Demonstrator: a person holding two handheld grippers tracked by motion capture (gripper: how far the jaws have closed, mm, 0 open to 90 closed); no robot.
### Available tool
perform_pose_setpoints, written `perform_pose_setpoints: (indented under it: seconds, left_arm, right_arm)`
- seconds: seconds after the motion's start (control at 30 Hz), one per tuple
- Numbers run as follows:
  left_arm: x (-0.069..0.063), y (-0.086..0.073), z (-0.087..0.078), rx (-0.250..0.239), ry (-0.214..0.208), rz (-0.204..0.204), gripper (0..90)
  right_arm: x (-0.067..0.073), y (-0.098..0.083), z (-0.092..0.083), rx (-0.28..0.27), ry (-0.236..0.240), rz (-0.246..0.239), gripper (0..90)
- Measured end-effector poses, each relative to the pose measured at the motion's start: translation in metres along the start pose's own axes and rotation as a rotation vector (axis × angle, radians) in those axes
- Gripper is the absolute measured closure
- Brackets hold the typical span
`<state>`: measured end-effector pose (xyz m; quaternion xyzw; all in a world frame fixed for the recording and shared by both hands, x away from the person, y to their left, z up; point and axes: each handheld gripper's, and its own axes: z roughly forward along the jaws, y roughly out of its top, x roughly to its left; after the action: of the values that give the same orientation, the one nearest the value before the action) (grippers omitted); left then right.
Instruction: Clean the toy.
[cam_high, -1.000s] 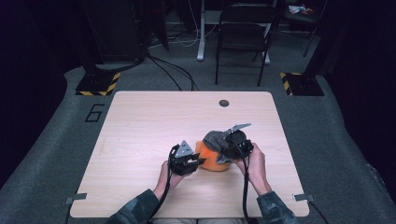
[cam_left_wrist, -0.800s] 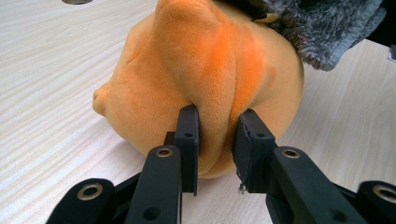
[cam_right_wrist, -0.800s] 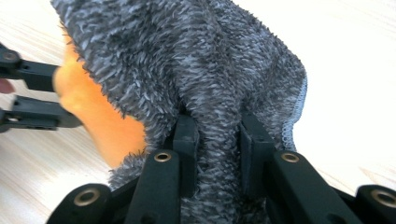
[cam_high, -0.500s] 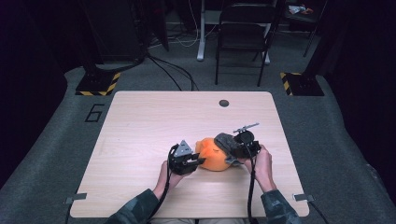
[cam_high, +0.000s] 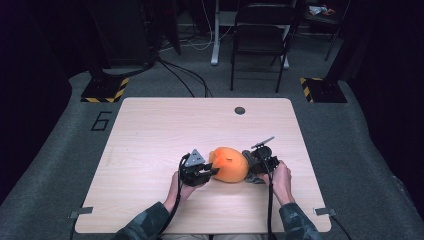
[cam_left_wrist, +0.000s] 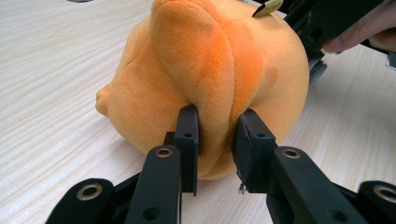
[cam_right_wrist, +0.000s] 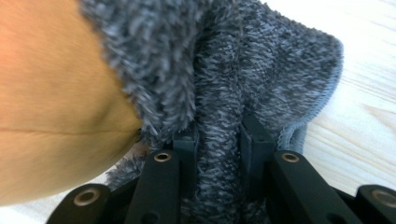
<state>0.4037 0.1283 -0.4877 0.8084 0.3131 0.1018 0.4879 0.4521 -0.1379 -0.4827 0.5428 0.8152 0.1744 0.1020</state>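
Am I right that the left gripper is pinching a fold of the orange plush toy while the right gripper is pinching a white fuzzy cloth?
Not quite. The cloth in the right gripper is grey, not white, as the right gripper view shows. The rest holds: the left gripper is pinching a fold of the orange plush toy.

The plush toy (cam_high: 229, 164) at lower centre of the high view is bright orange, with a deeper orange seam fold in the left gripper view (cam_left_wrist: 210, 70). The fuzzy cloth (cam_right_wrist: 243, 79) is mottled grey. Both the left gripper (cam_high: 214, 171) and right gripper (cam_high: 248, 165) are black. The table (cam_high: 150, 135) is pale wood grain. Sleeves (cam_high: 145, 225) at bottom are camouflage green. 2 floor plates (cam_high: 106, 90) at upper left and right carry yellow-black stripes.
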Motion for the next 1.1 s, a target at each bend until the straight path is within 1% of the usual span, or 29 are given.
perform_pose_setpoints:
  seconds: [0.03,0.1,0.17,0.2,0.23,0.33,0.37,0.43,0.47,0.5,0.53,0.57,0.6,0.63,0.7,0.77,0.8,0.87,0.9,0.93,0.97,1.0,1.03,1.07,1.1]
  left_arm:
    - [0.000,0.000,0.000,0.000,0.001,0.001,72.3]
    - [0.001,0.000,0.000,0.001,0.000,0.001,72.3]
    - [0.001,0.000,0.000,-0.003,0.006,0.010,72.2]
    - [0.001,0.000,0.000,-0.004,0.006,0.005,72.2]
    - [0.001,0.000,0.000,-0.005,0.008,0.004,72.1]
    - [0.003,0.000,-0.001,-0.004,0.006,-0.004,71.9]
    - [0.003,0.000,0.000,-0.006,0.006,-0.005,71.9]
    - [0.003,0.000,-0.001,-0.005,0.005,-0.006,71.8]
    - [0.003,0.000,0.000,-0.006,0.007,-0.004,71.7]
    - [0.002,0.000,-0.001,-0.005,0.006,-0.009,71.7]
    - [0.002,0.000,-0.001,-0.004,0.005,-0.008,71.6]
    - [0.003,0.000,-0.001,-0.004,0.006,-0.005,71.5]
    - [0.002,0.000,-0.001,-0.005,0.006,-0.007,71.5]
    - [0.002,0.000,-0.001,-0.006,0.007,-0.006,71.3]
    - [0.002,-0.001,0.000,-0.008,0.013,0.001,70.7]
    - [0.002,0.000,0.000,-0.005,0.013,0.013,68.1]
    - [0.001,0.000,0.000,0.000,0.013,0.017,65.2]
    - [-0.003,0.002,0.000,0.014,0.028,0.060,57.6]
    - [-0.005,0.002,0.000,0.017,0.037,0.076,54.2]
    - [-0.006,0.003,0.000,0.023,0.045,0.093,51.1]
    - [-0.008,0.003,0.000,0.028,0.055,0.109,48.6]
    - [-0.010,0.003,0.001,0.035,0.065,0.119,46.4]
    - [-0.011,0.002,0.002,0.043,0.075,0.136,44.2]
    - [-0.012,0.002,0.003,0.050,0.081,0.150,42.6]
    - [-0.013,0.001,0.004,0.052,0.087,0.159,41.7]
  right_arm:
    - [0.000,0.001,-0.001,0.004,-0.006,-0.005,71.9]
    - [0.000,0.001,-0.004,-0.006,-0.017,-0.004,71.9]
    - [-0.002,0.001,-0.008,-0.007,-0.020,-0.007,71.9]
    - [-0.002,0.001,-0.010,-0.018,-0.027,0.004,71.8]
    - [-0.003,0.001,-0.014,-0.024,-0.024,0.000,71.8]
    - [-0.004,0.004,-0.032,-0.088,-0.028,0.016,71.8]
    - [-0.003,0.004,-0.040,-0.111,-0.026,0.013,71.8]
    - [-0.001,0.006,-0.054,-0.174,-0.009,0.007,71.9]
    - [0.003,0.006,-0.062,-0.197,0.004,0.013,71.9]
    - [0.006,0.007,-0.068,-0.223,0.019,-0.001,71.9]
    - [0.010,0.008,-0.074,-0.241,0.033,-0.005,71.9]
    - [0.015,0.008,-0.077,-0.258,0.052,-0.019,71.9]
    - [0.020,0.009,-0.079,-0.261,0.075,-0.030,71.9]
    - [0.024,0.010,-0.078,-0.262,0.088,-0.052,71.9]
    - [0.032,0.011,-0.074,-0.242,0.096,-0.074,71.9]
    - [0.035,0.011,-0.067,-0.234,0.070,-0.085,71.9]
    - [0.035,0.011,-0.065,-0.233,0.072,-0.083,72.0]
    - [0.034,0.010,-0.062,-0.240,0.061,-0.075,71.9]
    - [0.034,0.010,-0.061,-0.238,0.057,-0.080,71.9]
    - [0.034,0.009,-0.061,-0.236,0.052,-0.066,71.9]
    - [0.033,0.009,-0.060,-0.242,0.058,-0.073,71.9]
    - [0.032,0.009,-0.060,-0.241,0.055,-0.073,71.9]
    - [0.032,0.009,-0.059,-0.241,0.050,-0.063,71.9]
    - [0.030,0.009,-0.058,-0.248,0.054,-0.070,71.9]
    - [0.030,0.009,-0.058,-0.241,0.049,-0.060,71.8]
